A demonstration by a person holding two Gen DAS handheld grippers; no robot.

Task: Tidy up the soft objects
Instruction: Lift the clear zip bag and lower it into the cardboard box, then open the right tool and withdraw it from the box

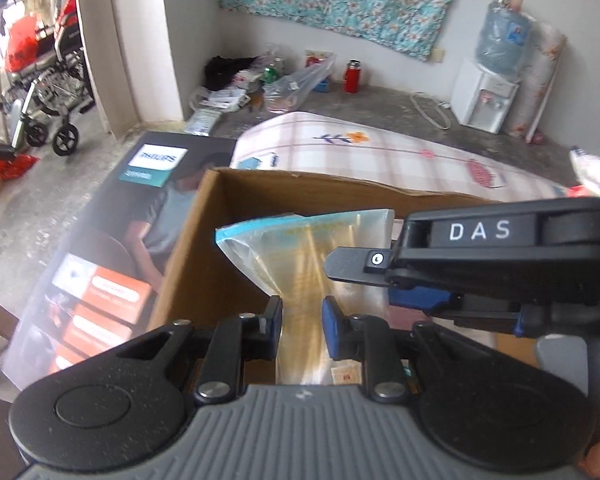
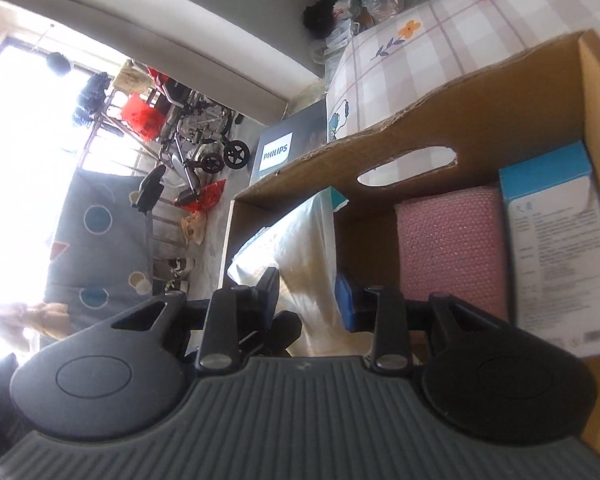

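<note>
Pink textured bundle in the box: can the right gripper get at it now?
Probably not yet: the right gripper is shut on the plastic bag. The pink bundle lies uncovered just beside it.

Cardboard box [image 2: 480,120] right half blocked: pink roll [image 2: 448,248], blue-white carton [image 2: 556,248]. Left half partly filled by clear bag [image 1: 312,248]; floor beneath seemingly free, view blurred. Right tongs [image 1: 364,276] cross the opening.

Daylight floods in from a window [image 2: 24,128] far left of the hand-held gripper, blown out to white glare. Elsewhere the light is soft and even. Fisheye bending curves the edges; slight motion blur softens details.
</note>
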